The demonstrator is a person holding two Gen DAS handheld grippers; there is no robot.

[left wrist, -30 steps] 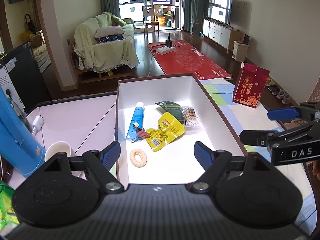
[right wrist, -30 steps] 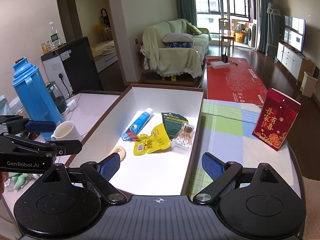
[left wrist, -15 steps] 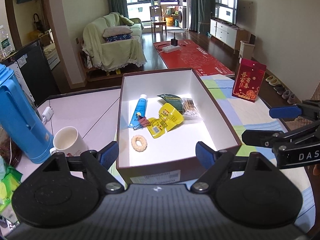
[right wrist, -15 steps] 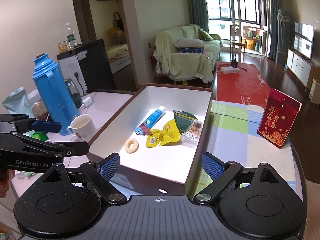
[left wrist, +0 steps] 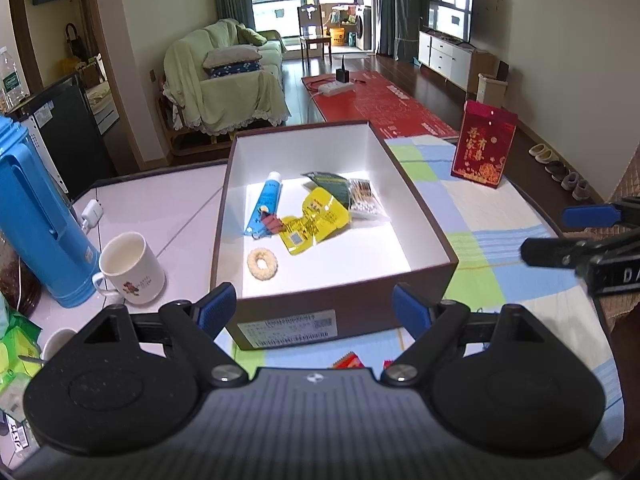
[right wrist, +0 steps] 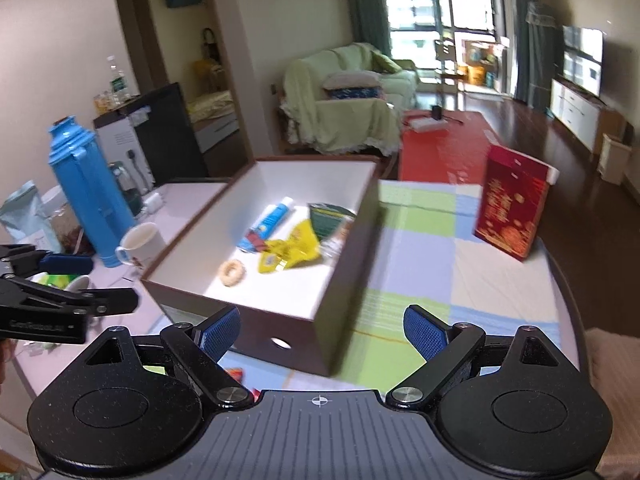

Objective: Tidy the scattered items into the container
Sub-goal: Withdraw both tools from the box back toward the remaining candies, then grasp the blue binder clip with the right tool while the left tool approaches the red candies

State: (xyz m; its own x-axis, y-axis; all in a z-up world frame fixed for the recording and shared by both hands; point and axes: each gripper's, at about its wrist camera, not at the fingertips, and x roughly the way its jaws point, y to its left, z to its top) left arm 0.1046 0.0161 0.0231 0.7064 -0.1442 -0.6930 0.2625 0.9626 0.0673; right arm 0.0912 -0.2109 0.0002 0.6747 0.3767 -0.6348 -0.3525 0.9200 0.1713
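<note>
Evidently a light, crinkly red packet [left wrist: 347, 360] lay before the box [left wrist: 434, 270]; both grippers' jaws gaped empty; pinch its edge.

At the right edge of the left wrist view, the right gripper [left wrist: 581, 234] showed white letters "DA", cut off by the frame. The red box [left wrist: 484, 145] at upper right carried gold Chinese characters, too small to read surely. The label [left wrist: 286, 328] on the carton's near wall was illegible.
</note>
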